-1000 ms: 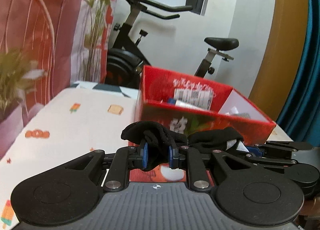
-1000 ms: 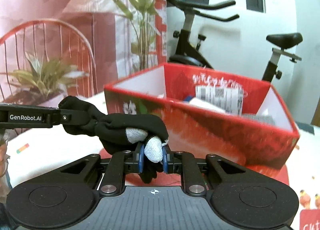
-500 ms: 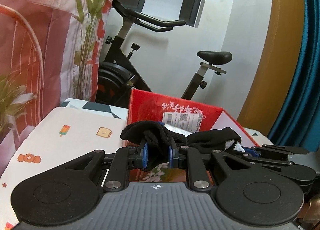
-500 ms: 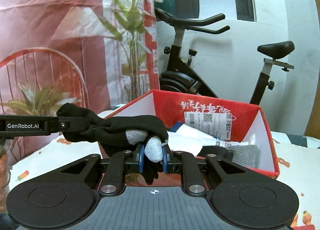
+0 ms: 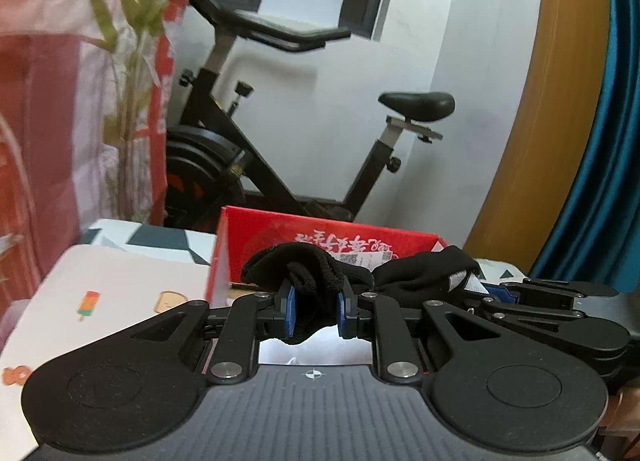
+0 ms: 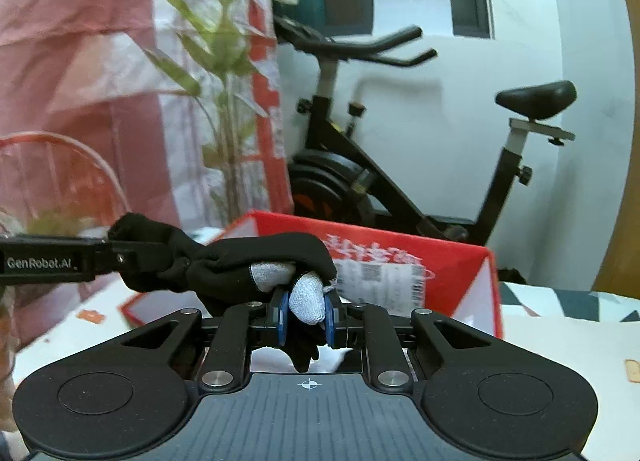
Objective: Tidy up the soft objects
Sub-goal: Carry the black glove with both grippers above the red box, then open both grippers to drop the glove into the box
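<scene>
Left wrist view – left gripper (image 5: 316,311): lower middle of the frame, its blue-padded fingers (image 5: 289,311) drawn close and pinching a bunched end of the black glove (image 5: 304,273).
Left wrist view – black glove: stretches from the centre toward the right, held up in front of the red box (image 5: 280,235); its far end, with a grey patch, reaches the right gripper (image 5: 494,293), which comes in from the right edge.
Left wrist view – red box: behind the glove, middle of the frame, open at the top, white lettering and a label on its inner back wall.
Left wrist view – worktop (image 5: 120,297): lower left, white cloth printed with small popsicle and toast pictures.
Left wrist view – background: exercise bike (image 5: 280,149) against a white wall, blue curtain (image 5: 600,181) at the right edge, plant (image 5: 132,73) at the left.

Right wrist view – right gripper (image 6: 306,315): lower middle, fingers (image 6: 282,315) nearly together, clamped on a grey fingertip of the black glove (image 6: 256,265).
Right wrist view – black glove: runs left from the centre to the left gripper (image 6: 116,257), a black bar marked "GenRobot.AI" entering from the left edge, with the glove's cuff end around its tip.
Right wrist view – red box (image 6: 440,273): just behind the glove, centre right, barcode label on the inner wall.
Right wrist view – worktop (image 6: 560,341): white cloth at lower right.
Right wrist view – background: exercise bike (image 6: 380,189) centre right, plant (image 6: 224,81) upper left.
</scene>
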`<move>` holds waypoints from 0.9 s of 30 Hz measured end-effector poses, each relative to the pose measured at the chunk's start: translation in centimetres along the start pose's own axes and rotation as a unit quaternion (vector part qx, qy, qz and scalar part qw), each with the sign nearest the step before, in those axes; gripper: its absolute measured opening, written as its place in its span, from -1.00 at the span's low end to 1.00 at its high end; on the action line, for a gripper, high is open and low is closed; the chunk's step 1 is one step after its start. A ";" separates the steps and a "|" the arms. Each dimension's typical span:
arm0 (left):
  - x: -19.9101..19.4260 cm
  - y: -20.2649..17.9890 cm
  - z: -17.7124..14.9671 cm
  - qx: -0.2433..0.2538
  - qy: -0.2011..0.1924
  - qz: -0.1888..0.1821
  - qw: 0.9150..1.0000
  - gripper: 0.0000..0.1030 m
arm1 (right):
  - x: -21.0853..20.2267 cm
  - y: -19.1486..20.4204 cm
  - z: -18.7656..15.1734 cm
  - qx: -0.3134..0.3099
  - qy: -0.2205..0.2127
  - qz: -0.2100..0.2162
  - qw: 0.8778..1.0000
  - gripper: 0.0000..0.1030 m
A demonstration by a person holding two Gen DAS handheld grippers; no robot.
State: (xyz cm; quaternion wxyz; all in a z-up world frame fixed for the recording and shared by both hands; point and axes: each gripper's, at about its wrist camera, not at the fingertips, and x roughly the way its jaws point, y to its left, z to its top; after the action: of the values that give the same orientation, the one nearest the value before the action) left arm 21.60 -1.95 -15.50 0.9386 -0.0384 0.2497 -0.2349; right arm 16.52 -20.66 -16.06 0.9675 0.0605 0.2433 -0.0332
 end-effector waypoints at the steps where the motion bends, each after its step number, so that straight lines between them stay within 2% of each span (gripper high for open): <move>1: 0.8 0.0 0.2 0.000 0.008 -0.003 1.000 -0.60 | 0.6 -0.4 0.1 0.001 0.009 -0.007 1.000 -0.69; 7: 5.2 1.2 0.9 -0.023 0.045 -0.014 0.999 -0.59 | 4.5 -2.3 0.7 0.029 0.056 -0.035 0.997 -0.70; 11: 7.4 1.7 1.1 -0.038 0.051 -0.015 0.998 -0.54 | 6.9 -3.7 1.0 0.055 0.081 -0.056 0.994 -0.70; 12: 7.9 1.8 1.1 -0.039 0.053 -0.012 0.998 -0.45 | 7.5 -3.9 1.1 0.056 0.086 -0.061 0.993 -0.70; 13: 8.2 1.9 0.9 -0.040 0.057 -0.009 0.998 -0.23 | 8.1 -4.0 1.2 0.053 0.092 -0.068 0.992 -0.70; 15: 8.3 1.8 0.5 -0.028 0.060 0.001 0.998 0.01 | 9.3 -3.9 1.2 0.037 0.114 -0.096 0.988 -0.70; 16: 8.2 1.8 0.4 -0.019 0.056 0.001 0.998 0.01 | 9.8 -3.8 1.0 0.025 0.125 -0.111 0.986 -0.70; 21: 7.2 1.3 0.4 0.016 0.035 0.006 0.999 0.01 | 11.4 -4.0 0.1 0.025 0.153 -0.130 0.979 -0.67; 23: 6.5 1.1 0.4 0.029 0.021 0.011 0.999 0.01 | 11.2 -3.8 0.1 0.024 0.148 -0.133 0.980 -0.59; 27: 5.6 1.0 0.6 0.028 0.017 0.018 0.999 0.01 | 10.2 -4.0 0.2 0.026 0.136 -0.129 0.982 -0.36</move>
State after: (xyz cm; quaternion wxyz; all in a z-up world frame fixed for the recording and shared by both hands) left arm 26.56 -3.72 -17.73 0.9390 -0.0032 0.2596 -0.2256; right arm 25.16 -24.98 -21.15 0.9110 0.0579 0.3777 -0.1554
